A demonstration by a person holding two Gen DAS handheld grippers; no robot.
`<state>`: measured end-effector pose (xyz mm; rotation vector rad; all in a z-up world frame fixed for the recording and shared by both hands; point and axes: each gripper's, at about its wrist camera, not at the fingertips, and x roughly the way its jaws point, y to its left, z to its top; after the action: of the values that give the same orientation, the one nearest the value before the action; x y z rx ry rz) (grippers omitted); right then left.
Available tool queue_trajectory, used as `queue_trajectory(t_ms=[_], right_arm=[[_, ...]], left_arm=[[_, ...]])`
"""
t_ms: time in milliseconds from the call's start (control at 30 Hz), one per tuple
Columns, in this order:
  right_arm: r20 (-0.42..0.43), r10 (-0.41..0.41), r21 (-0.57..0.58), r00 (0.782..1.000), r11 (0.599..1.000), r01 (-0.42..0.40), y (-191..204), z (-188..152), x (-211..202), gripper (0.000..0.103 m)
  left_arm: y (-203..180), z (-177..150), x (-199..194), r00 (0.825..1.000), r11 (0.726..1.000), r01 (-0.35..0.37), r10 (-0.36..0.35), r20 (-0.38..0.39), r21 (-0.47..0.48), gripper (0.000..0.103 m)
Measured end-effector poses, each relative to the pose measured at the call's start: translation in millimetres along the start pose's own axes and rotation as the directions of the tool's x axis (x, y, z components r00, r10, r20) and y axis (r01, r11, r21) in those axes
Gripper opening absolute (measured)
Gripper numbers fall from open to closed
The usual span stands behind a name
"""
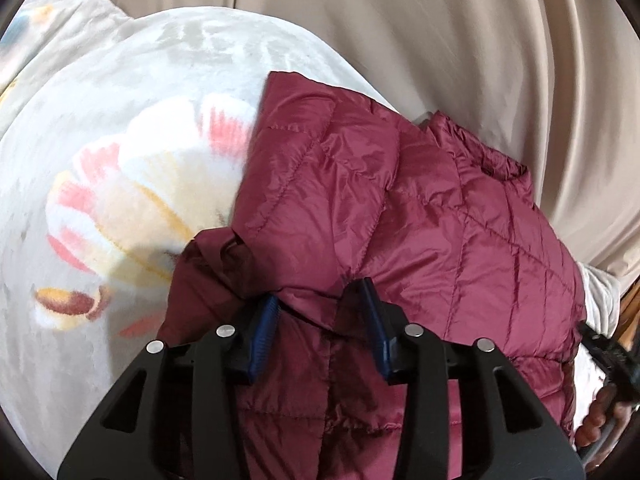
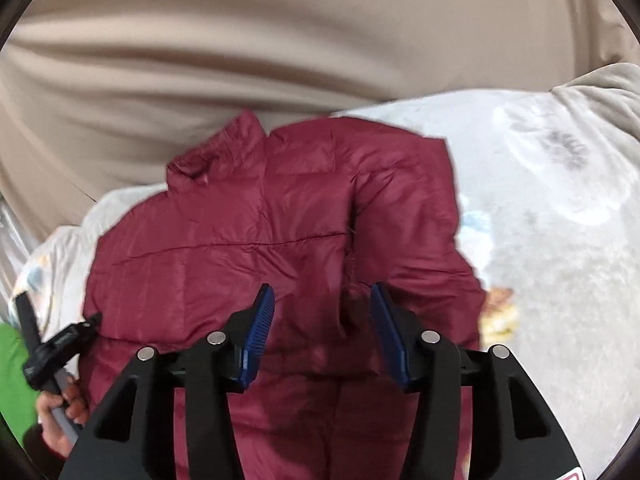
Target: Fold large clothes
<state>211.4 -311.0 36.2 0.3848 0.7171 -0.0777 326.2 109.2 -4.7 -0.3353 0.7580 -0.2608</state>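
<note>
A maroon quilted puffer jacket (image 1: 400, 208) lies on a pale floral blanket (image 1: 100, 140), its sleeves folded in over the body. My left gripper (image 1: 320, 292) hovers open over a folded sleeve near the jacket's lower part, its blue pads (image 1: 264, 332) apart with nothing between them. In the right wrist view the same jacket (image 2: 260, 240) shows with its collar at the far end. My right gripper (image 2: 322, 294) is open just above the jacket's middle, blue pads (image 2: 388, 332) wide apart and empty.
A beige curtain (image 1: 440, 40) hangs behind the blanket-covered surface (image 2: 560, 240). The other gripper and the hand holding it show at the right edge of the left view (image 1: 608, 360) and the left edge of the right view (image 2: 48, 352).
</note>
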Motion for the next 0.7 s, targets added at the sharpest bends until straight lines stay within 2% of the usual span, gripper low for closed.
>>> queue_trajectory(t_ms=[33,67,133,167,233,300,400,500,567,600,633,700], right_arm=[[-0.013,-0.002,0.004,1.000,1.000,0.002,1.6,0.2,8.0,0.013],[-0.020,0.020,0.004,1.000,1.000,-0.020,5.2,0.5,16.6,0.001],[-0.003,0.035,0.017,0.999,0.999,-0.035,4.3,1.2,17.9,0.001],[0.012,0.013,0.020,1.000,1.000,-0.013,1.0,0.3,20.0,0.001],[-0.020,-0.049,0.017,0.999,0.999,0.050,-9.0,-1.7,31.1,0.000],[-0.038,-0.041,0.033,0.998,0.999,0.042,-15.1,-0.7,35.9,0.000],[-0.042,-0.076,-0.005,0.996,0.997,0.076,-5.2,5.6,23.4,0.002],[0.023,-0.149,-0.047,0.989,0.988,0.150,6.5,11.5,-3.2,0.005],[0.097,-0.206,-0.038,0.974,0.977,0.210,19.8,19.9,-26.7,0.011],[0.129,-0.209,-0.035,0.969,0.976,0.215,29.5,23.5,-36.1,0.015],[0.155,-0.162,-0.058,0.974,0.983,0.173,50.0,27.6,-44.7,0.015],[0.128,-0.040,-0.140,0.991,0.988,0.058,88.1,32.7,-42.8,0.014]], left_arm=[[1.1,0.8,-1.7,1.000,1.000,-0.004,0.004,0.002,-0.002,0.036],[5.1,1.3,-4.3,1.000,1.000,-0.015,0.015,0.004,-0.004,0.035],[10.4,2.0,-3.1,1.000,1.000,-0.004,0.004,-0.011,-0.010,0.033],[14.2,1.1,-1.1,1.000,1.000,0.011,-0.012,-0.025,-0.022,0.033],[14.5,0.0,1.3,0.999,1.000,0.013,-0.014,-0.033,-0.027,0.034],[12.7,-0.9,-2.3,1.000,1.000,-0.001,0.001,-0.027,-0.015,0.034],[17.5,-0.5,-10.6,1.000,1.000,-0.013,0.013,-0.022,-0.022,0.034],[30.8,-0.1,-13.8,1.000,0.999,-0.002,0.000,-0.030,-0.046,0.033],[35.3,-2.1,-10.6,0.999,0.998,0.002,-0.004,-0.041,-0.059,0.032],[35.1,-2.5,-9.9,0.999,0.998,0.001,-0.003,-0.041,-0.060,0.032],[34.6,-3.5,-10.1,0.999,0.998,-0.004,0.002,-0.038,-0.057,0.032],[34.1,-5.0,-11.0,0.999,0.998,-0.008,0.007,-0.033,-0.055,0.032]])
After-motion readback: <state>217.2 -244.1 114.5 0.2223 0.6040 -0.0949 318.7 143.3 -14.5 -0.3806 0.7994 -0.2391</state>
